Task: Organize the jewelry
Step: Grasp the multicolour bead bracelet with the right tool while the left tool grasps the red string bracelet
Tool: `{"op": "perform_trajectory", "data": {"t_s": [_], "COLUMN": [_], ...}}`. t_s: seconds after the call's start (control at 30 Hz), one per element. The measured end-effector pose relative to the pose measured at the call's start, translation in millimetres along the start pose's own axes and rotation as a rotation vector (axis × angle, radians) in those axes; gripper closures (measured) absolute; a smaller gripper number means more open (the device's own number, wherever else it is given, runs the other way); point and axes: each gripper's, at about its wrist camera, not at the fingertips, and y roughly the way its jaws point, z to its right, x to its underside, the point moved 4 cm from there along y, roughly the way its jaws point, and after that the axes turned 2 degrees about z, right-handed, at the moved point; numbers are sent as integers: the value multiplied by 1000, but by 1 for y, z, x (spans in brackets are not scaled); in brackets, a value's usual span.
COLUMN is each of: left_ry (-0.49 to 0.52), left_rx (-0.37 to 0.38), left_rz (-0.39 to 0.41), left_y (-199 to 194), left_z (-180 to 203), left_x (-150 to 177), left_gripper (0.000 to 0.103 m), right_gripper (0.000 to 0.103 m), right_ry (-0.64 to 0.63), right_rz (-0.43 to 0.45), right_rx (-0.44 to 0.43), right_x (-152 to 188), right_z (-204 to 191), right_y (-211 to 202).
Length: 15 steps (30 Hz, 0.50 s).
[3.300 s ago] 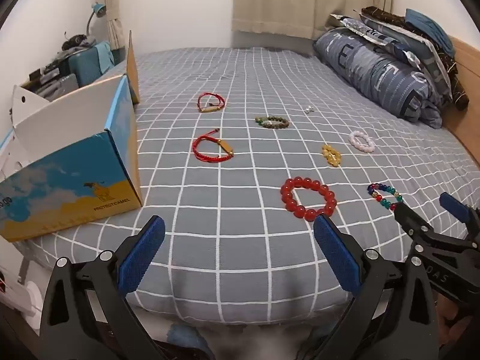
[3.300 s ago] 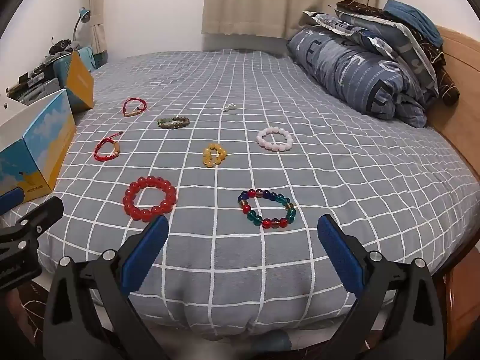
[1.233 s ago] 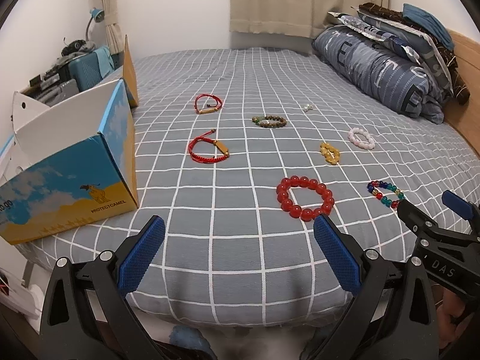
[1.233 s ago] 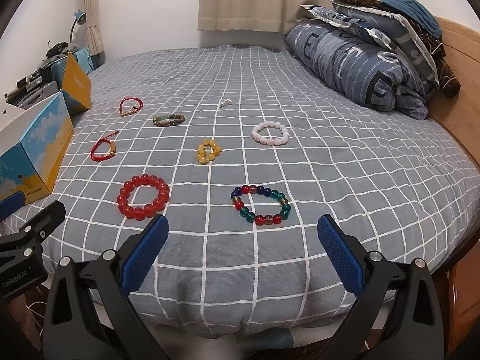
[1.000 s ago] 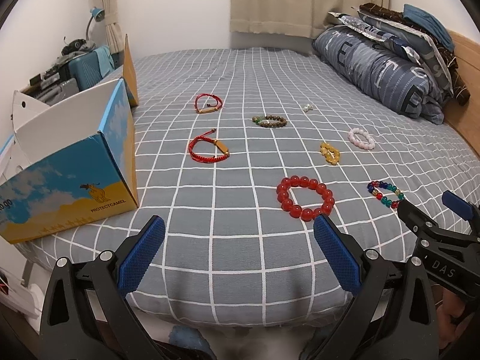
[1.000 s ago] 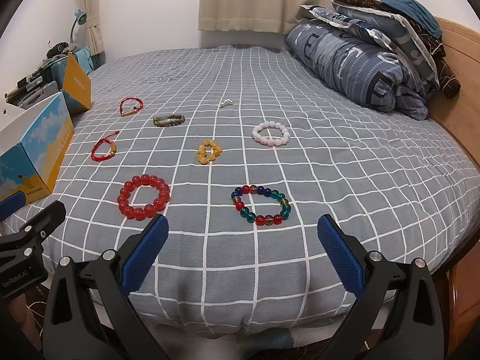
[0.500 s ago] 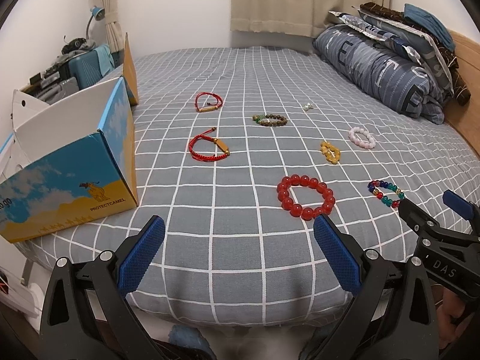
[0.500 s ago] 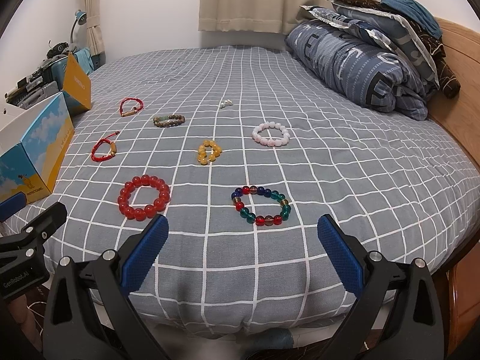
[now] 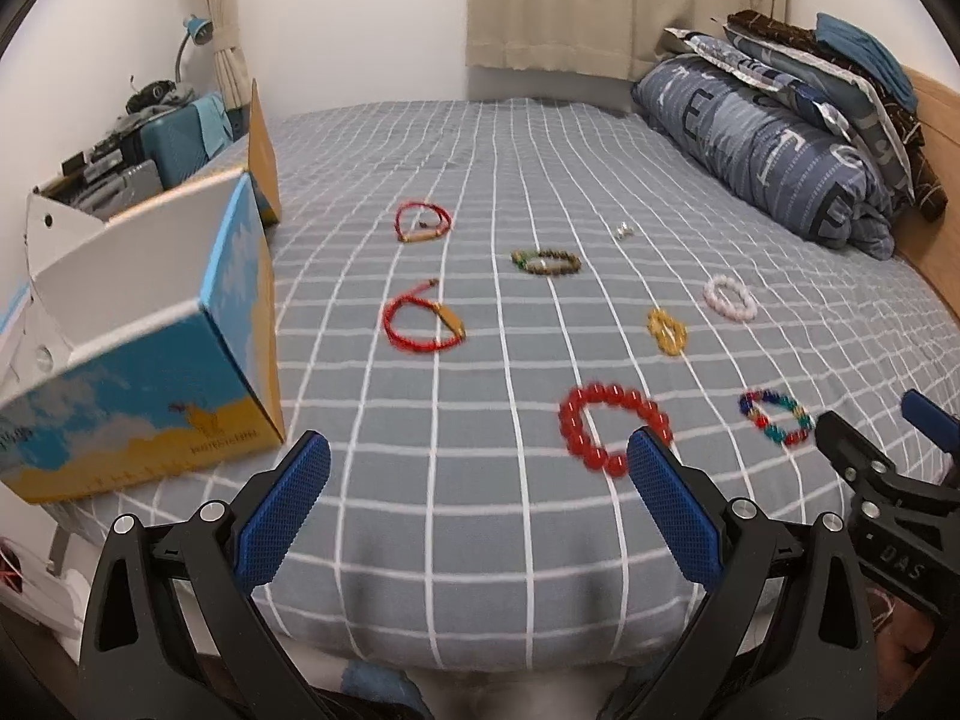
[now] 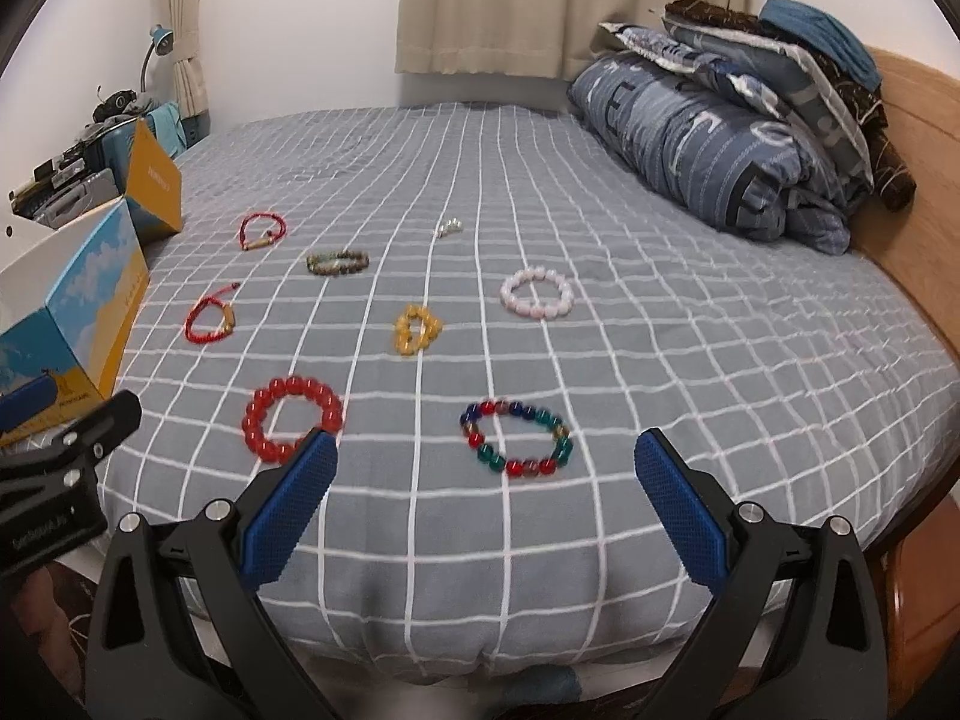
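Observation:
Several bracelets lie spread on the grey checked bed [image 9: 480, 120]. A red bead bracelet [image 9: 613, 427] [image 10: 292, 419] lies nearest, just past my left gripper's right fingertip. A multicolour bead bracelet [image 10: 517, 438] [image 9: 775, 416] lies in front of my right gripper. Farther off are two red cord bracelets [image 9: 423, 324] [image 9: 422, 221], a green-brown one [image 9: 546, 262], a yellow one [image 10: 415, 328], a pink one [image 10: 537, 293] and a small silver piece [image 10: 449, 227]. My left gripper [image 9: 477, 492] and right gripper [image 10: 486, 489] are both open and empty over the bed's near edge.
An open blue and yellow cardboard box [image 9: 144, 324] stands on the bed's left edge. A folded blue quilt and pillows [image 10: 720, 132] are piled at the back right against a wooden headboard [image 10: 918, 138]. Cluttered shelves [image 9: 120, 144] stand at the far left.
Both grippers have moved slightly forward toward the bed, so the bracelets sit closer to the fingertips. Nothing on the bed has moved.

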Motion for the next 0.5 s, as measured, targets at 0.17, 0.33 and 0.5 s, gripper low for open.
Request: {"op": "perform_trajectory", "data": {"t_s": [0.17, 0.33, 0.5], "left_ry": [-3, -9, -19], "left_rx": [-4, -28, -30], "left_rz": [-16, -40, -87], "left_y": [11, 36, 68], "left_z": [-4, -8, -12], "left_x": [-21, -42, -53], "left_gripper": [6, 6, 6], "right_gripper": [7, 7, 7], "right_ry": [-7, -18, -13], "right_rz": [-12, -55, -95], "right_rx": [24, 43, 52], "right_x": [-18, -29, -33], "right_z": [4, 7, 8], "right_y": [5, 27, 48]}}
